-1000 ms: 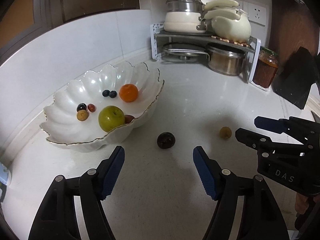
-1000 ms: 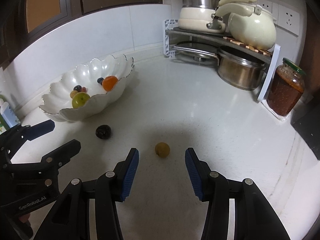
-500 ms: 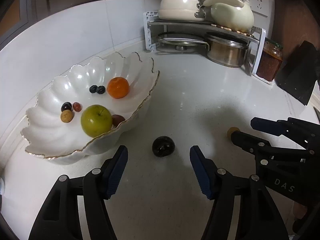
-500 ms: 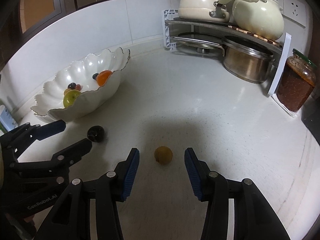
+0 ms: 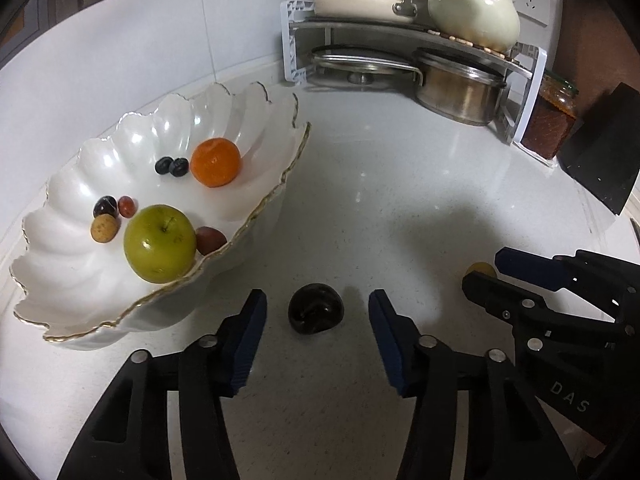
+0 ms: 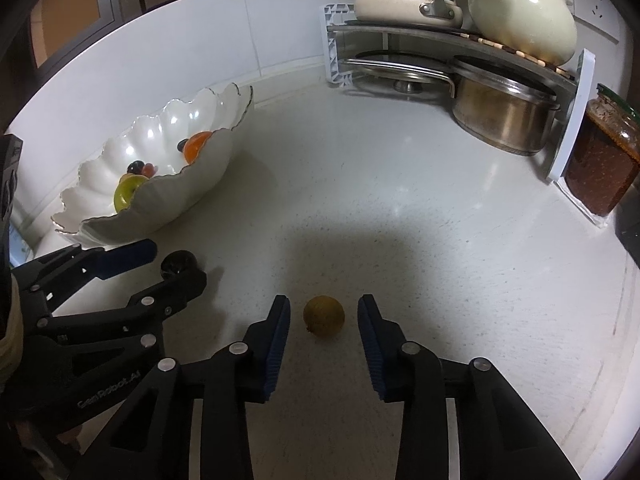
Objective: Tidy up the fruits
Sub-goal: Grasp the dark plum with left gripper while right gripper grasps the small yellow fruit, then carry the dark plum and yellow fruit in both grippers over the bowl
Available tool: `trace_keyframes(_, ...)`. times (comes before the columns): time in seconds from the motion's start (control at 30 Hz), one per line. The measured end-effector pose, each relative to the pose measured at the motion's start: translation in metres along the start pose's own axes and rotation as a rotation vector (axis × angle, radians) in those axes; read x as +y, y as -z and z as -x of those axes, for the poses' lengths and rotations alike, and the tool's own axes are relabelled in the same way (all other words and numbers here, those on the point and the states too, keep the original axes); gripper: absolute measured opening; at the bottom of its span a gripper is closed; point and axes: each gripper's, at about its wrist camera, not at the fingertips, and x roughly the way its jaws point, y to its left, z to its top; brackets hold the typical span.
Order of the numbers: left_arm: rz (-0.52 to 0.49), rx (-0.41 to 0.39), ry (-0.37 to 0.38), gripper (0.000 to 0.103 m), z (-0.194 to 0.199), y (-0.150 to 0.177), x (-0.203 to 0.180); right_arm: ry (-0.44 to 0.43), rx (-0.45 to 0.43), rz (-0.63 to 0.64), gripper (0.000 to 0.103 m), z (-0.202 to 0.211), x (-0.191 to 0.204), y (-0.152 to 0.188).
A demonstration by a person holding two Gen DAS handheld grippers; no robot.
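Fruits still out on the white desk (image 5: 400, 184) are two: a dark plum-looking one (image 5: 316, 309) sitting right between the fingers of the left tool (image 5: 316, 324), and a small tan one (image 6: 324, 315) between the fingers of the right tool (image 6: 323, 326). Both tools have their jaws closing in, but there's still a gap on each side of each fruit, so nothing's actually gripped yet. Off to the left of the left tool, just beside it, is the scalloped white bowl (image 5: 256, 204) with a green apple (image 5: 160, 243), an orange (image 5: 216, 162) and some little berries already in it, so that's presumably where these go. My guess is both fruits are light, round and kinda slick, so they could roll or squirt out if the pads hit off-centre. I'd pinch each across its widest middle, gently, since the dark one looks soft enough to bruise.
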Motion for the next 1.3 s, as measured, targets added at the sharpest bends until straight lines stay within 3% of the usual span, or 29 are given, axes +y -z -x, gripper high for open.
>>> trace_keyframes(0.17,0.008,0.038,-0.003,0.041,-0.01,0.001,-0.001,0.001,0.031,-0.009,0.024,-0.007,-0.001,0.003)
trace_keyframes(0.37,-0.001,0.034,-0.014,0.029,-0.013,0.0,-0.004,0.003,0.03,-0.011,0.024,-0.008,-0.002,0.004)
trace_keyframes(0.63,-0.012,0.009,-0.01,0.029,0.003,0.003,-0.007,-0.003,0.017,-0.007,0.024,0.0,-0.002,0.005)
trace_keyframes(1.3,0.105,-0.065,-0.055,0.029,0.084,0.017,0.002,-0.082,-0.097,0.058,0.024,0.065,0.021,0.001)
